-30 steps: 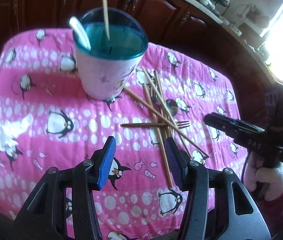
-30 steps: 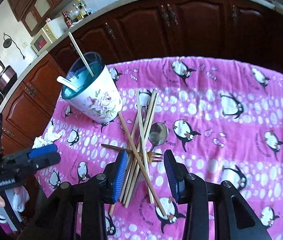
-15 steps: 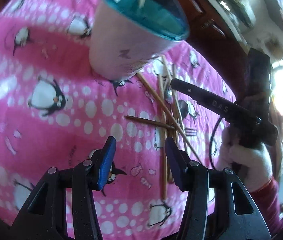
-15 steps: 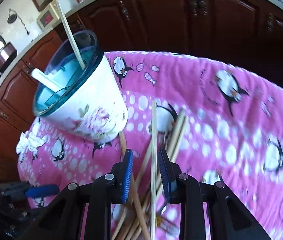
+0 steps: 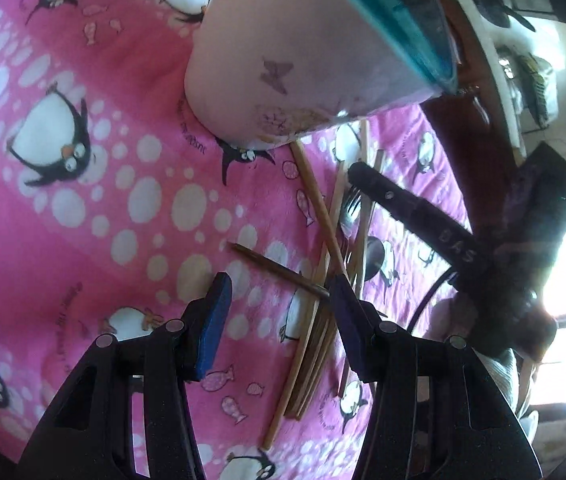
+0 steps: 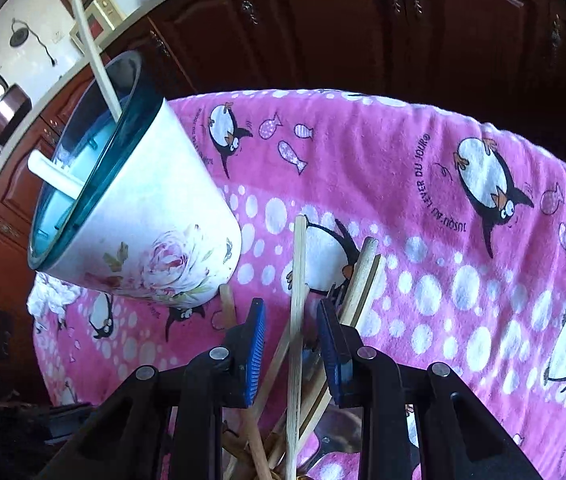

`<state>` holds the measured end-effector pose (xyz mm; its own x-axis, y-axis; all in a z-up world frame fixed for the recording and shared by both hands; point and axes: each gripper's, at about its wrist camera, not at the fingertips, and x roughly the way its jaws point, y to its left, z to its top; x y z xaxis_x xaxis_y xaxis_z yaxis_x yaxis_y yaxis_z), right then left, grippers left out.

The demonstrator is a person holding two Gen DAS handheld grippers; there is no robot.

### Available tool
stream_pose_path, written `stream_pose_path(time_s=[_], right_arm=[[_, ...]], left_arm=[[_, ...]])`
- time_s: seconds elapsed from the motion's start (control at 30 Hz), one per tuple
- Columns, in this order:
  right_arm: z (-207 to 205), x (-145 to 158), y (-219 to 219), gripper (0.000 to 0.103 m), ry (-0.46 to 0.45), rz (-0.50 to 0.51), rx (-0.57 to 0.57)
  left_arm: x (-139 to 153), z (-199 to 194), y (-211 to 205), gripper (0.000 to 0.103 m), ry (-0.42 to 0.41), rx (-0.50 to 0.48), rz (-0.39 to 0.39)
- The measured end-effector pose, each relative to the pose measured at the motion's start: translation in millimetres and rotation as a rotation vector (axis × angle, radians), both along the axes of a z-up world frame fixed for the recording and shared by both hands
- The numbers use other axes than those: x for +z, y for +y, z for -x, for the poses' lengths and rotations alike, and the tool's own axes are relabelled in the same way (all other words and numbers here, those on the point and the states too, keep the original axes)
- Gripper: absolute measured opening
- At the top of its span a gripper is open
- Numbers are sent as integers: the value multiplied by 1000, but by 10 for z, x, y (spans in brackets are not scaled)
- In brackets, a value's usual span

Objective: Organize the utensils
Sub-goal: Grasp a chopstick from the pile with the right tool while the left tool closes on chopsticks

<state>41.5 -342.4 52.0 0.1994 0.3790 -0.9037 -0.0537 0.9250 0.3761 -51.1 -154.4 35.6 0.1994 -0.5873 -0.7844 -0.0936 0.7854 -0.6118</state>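
Since the earlier shots the right gripper (image 6: 291, 350) has dropped right into the pile of chopsticks (image 6: 297, 280), and its jaws have just been closing around one pale stick. That stick runs straight up between the blue pads, but there's a gap either side, so I'd say it's framed, not pinched yet. The rest of the bundle fans out under and just right of that gripper, with a fork (image 5: 349, 204) and spoon (image 5: 375, 252) mixed in. They're thin, light wood, crossed every which way, hence singling one out. The floral cup (image 6: 143, 236), up and left, already holds a couple of utensils. The left gripper (image 5: 279, 320) hovers apart and empty over the pink penguin cloth (image 5: 103, 220) on the worktop.
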Motion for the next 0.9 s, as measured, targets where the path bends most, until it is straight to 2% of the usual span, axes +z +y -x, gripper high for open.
stream_pose_path(time_s=[0.13, 0.23, 0.3, 0.33, 0.37, 0.4, 0.5, 0.77, 0.9], right_arm=[[-68, -33, -52, 24, 7, -32, -14], [-103, -107, -106, 16, 20, -62, -28], [-106, -136, -171, 8, 32, -79, -39], [-100, -145, -187, 8, 33, -81, -43], [-103, -135, -209, 7, 32, -81, -43], [-90, -111, -216, 7, 29, -74, -41], [48, 23, -224, 7, 2, -60, -37], [501, 556, -560, 5, -92, -96, -98], [708, 738, -684, 5, -113, -93, -114]], left_arm=[[-79, -30, 31, 51, 47, 63, 18], [-92, -92, 59, 51, 59, 104, 30], [-89, -112, 45, 50, 54, 114, 23], [-77, -115, 22, 50, 45, 107, 10], [-71, -119, 3, 42, 33, 98, -3], [-68, -123, -20, 16, 19, 79, -24], [-96, -128, 5, 3, 8, 35, 2], [262, -28, 420, 0, -118, -1, 1], [348, 20, 544, 0, -117, -3, 26]])
